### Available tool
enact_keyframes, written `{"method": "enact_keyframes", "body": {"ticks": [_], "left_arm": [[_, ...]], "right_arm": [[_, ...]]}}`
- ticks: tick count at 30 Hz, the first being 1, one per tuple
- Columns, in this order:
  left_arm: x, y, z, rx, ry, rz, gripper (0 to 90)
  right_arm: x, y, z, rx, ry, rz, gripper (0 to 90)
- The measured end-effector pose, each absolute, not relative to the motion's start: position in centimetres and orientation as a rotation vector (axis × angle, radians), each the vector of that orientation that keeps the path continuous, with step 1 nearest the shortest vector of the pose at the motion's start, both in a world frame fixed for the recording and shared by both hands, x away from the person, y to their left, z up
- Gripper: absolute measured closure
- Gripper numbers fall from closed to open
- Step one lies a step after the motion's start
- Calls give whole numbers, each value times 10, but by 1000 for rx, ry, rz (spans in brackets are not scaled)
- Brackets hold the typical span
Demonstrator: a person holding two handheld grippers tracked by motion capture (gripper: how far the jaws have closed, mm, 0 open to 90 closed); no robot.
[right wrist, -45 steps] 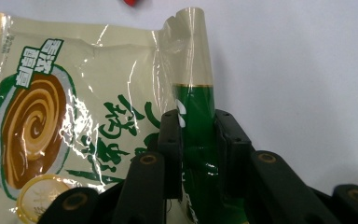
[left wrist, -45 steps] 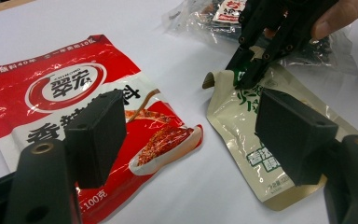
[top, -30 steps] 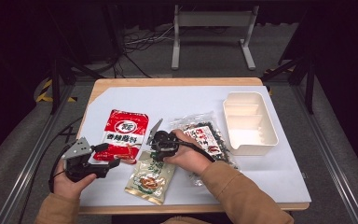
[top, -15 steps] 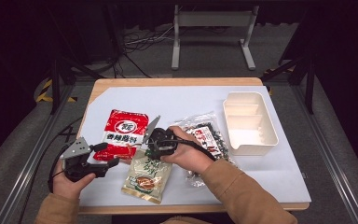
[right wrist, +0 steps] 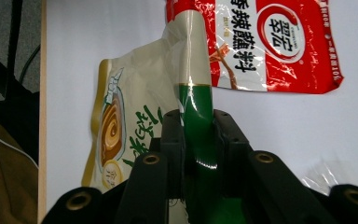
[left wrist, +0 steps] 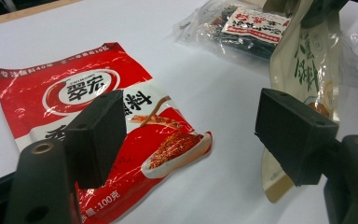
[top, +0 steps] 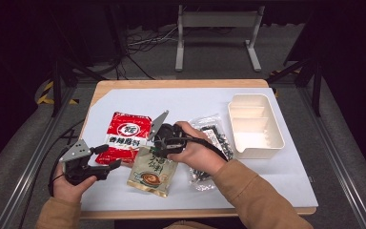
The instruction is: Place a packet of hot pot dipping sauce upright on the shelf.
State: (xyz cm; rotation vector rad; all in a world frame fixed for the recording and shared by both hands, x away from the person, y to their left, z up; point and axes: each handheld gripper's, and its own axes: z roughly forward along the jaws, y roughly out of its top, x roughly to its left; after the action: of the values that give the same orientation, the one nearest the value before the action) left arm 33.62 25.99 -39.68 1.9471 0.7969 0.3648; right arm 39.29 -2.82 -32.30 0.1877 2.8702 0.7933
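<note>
The cream-and-green sachet [top: 152, 171], near the table's front between the red packet [top: 127, 135] and the dark snack bag [top: 208, 148], is clamped at its top edge by the right gripper [top: 164, 145]. The left gripper [top: 106, 156] is held wide open nearby. The sachet should be lifted slowly, clear of both neighbours.

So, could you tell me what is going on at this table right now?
A person is working with a handheld gripper in each hand. The right gripper is shut on the edge of a beige-and-green pouch, lifting that end while the rest trails on the white table. The left gripper is open and holds nothing, close to a red seasoning packet. A clear bag of dark snacks lies under the right hand, and a cream tray sits to the right.
</note>
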Motion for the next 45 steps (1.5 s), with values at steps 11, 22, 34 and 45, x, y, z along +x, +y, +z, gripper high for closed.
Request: {"method": "enact_keyframes", "body": {"ticks": [11, 22, 34, 45], "left_arm": [[340, 259, -397, 1933, 805, 357, 252], [343, 257, -397, 1928, 801, 361, 252], [346, 256, -397, 1922, 804, 358, 252], [346, 258, -397, 1921, 808, 364, 252]], "right_arm": [[396, -47, -301, 202, 2803, 768, 765], [402, -72, -283, 245, 2732, 775, 766], [407, -104, -263, 280, 2628, 768, 766], [412, -131, -247, 331, 2577, 747, 766]]}}
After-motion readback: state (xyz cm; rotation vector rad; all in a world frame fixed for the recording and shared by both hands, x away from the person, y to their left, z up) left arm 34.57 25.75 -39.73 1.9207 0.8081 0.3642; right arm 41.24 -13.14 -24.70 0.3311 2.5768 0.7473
